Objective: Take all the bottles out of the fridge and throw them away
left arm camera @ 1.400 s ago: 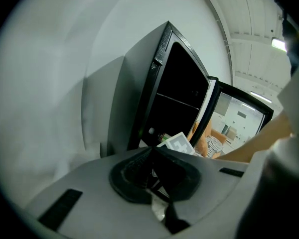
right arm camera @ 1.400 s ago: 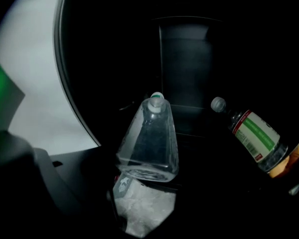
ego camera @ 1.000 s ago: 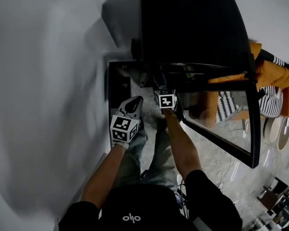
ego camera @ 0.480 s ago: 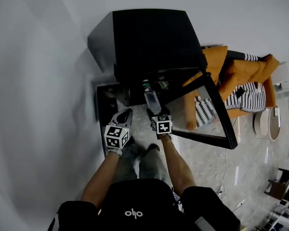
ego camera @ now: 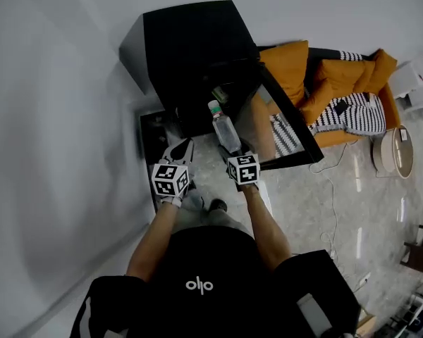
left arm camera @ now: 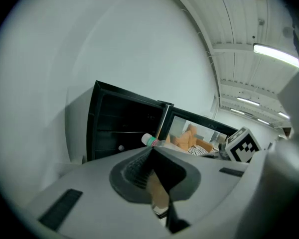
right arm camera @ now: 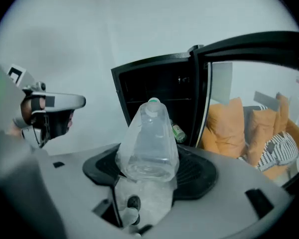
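Note:
A clear plastic bottle (ego camera: 225, 129) with a white cap sticks out of my right gripper (ego camera: 233, 146), which is shut on its lower body just in front of the open black fridge (ego camera: 190, 48). Close up, the bottle (right arm camera: 149, 143) stands between the dark pads (right arm camera: 194, 171). Inside the fridge, low on a shelf, lies a green-labelled bottle (right arm camera: 178, 132). My left gripper (ego camera: 180, 151) hangs to the left of the bottle with its jaws together and nothing in them. From the left gripper view, its pads (left arm camera: 139, 168) meet and the held bottle's cap (left arm camera: 148, 140) shows beyond.
The fridge's glass door (ego camera: 285, 122) stands swung open to the right and mirrors an orange sofa (ego camera: 338, 83) with striped cushions. A white wall (ego camera: 56, 118) runs along the left. A round low table (ego camera: 393, 152) stands at the far right on the pale floor.
Both grippers have pulled back and up from the fridge opening. The clear bottle has come out of the fridge in my right gripper. The left gripper stayed closed.

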Tool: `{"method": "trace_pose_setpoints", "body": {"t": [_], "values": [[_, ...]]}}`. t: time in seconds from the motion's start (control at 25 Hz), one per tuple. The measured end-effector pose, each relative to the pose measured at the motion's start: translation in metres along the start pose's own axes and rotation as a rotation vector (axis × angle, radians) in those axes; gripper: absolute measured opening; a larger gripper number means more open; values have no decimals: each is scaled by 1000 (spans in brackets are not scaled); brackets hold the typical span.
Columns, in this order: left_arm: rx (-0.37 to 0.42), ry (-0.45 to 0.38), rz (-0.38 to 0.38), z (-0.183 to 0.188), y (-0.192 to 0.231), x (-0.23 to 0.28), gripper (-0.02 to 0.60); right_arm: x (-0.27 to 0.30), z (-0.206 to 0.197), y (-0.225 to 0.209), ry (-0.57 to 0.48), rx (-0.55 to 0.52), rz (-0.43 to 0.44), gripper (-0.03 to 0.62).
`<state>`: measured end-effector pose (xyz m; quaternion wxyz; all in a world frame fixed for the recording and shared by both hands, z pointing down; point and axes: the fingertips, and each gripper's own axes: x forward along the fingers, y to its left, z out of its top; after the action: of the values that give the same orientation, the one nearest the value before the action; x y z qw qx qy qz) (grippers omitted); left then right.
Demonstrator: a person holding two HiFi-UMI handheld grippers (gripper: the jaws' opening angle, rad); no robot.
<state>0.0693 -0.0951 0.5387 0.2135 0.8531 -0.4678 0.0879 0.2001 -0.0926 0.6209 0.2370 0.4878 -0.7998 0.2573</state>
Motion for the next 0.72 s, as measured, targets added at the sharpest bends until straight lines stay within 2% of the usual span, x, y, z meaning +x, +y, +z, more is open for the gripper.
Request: {"method": "trace_pose_setpoints", "body": {"t": [0.4, 0.72], "values": [[-16, -25, 1, -23, -95, -52, 6, -120, -2, 1, -103, -26, 22, 310], [11, -25, -7, -30, -121, -70, 6, -155, -2, 7, -153, -38, 25, 311]]}}
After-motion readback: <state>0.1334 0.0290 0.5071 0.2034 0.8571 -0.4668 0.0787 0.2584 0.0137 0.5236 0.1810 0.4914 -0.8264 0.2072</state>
